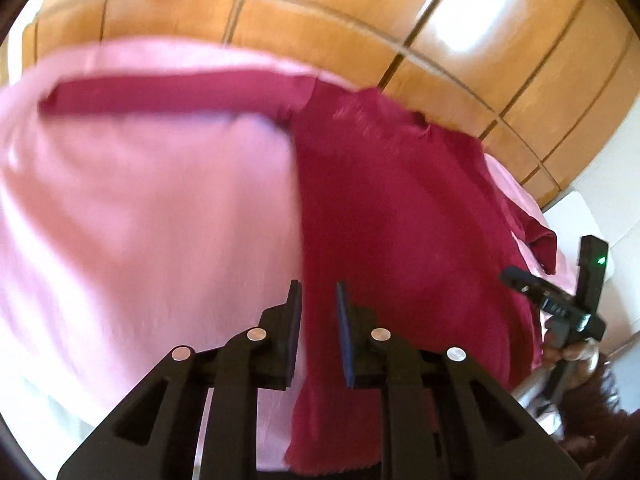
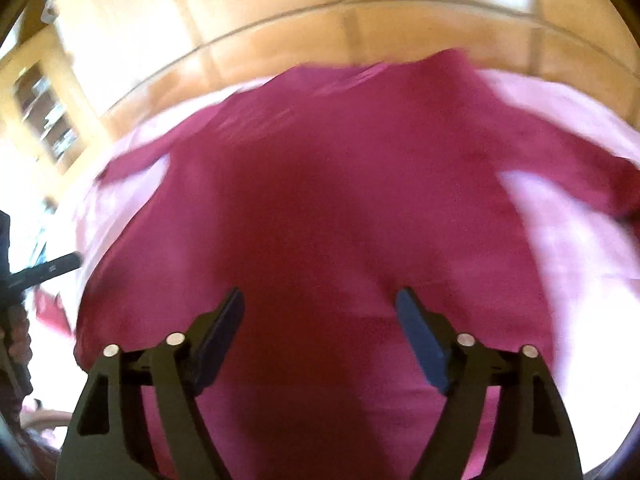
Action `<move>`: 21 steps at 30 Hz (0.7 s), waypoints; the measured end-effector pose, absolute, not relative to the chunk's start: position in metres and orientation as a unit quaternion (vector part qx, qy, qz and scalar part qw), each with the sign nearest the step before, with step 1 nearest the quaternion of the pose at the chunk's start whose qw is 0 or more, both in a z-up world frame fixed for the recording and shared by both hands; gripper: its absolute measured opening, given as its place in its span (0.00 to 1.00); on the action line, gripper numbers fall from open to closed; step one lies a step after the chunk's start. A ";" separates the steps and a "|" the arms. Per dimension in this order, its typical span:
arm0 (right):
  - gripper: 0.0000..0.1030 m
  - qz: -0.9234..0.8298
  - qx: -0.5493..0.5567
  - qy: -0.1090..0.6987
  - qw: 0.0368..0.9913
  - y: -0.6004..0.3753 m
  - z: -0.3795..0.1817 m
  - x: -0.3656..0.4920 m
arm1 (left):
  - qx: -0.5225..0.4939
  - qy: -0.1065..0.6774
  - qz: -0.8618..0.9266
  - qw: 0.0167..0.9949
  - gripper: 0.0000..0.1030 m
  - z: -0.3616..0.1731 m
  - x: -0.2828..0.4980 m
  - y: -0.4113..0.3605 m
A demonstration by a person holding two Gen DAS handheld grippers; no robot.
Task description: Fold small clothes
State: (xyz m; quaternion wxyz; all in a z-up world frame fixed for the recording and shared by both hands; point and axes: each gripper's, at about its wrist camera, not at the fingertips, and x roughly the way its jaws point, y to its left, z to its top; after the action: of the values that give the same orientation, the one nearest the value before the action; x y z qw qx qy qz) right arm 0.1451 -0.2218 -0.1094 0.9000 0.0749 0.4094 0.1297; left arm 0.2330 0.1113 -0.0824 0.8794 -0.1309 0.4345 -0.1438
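A dark red long-sleeved top lies spread on a pink sheet, one sleeve stretched out to the left. My left gripper hovers over the top's left side near its hem, jaws narrowly parted with nothing between them. In the right wrist view the top fills the middle. My right gripper is wide open above the top's lower part. The right gripper also shows in the left wrist view at the right edge. Both views are blurred.
A wooden panelled wardrobe stands behind the bed. A wooden shelf unit is at the far left in the right wrist view. A white surface lies to the right of the bed.
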 end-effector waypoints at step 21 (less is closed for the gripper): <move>0.08 -0.301 -0.037 0.334 0.892 -0.465 -0.080 0.203 | -0.072 0.481 -0.230 0.843 0.41 -0.112 0.284 -0.008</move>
State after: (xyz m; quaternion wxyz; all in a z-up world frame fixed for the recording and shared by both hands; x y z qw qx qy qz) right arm 0.2029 -0.4652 -0.0804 0.8925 -0.0368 0.3342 -0.3008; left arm 0.2837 -0.0077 -0.1123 0.8430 -0.0722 0.4810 -0.2298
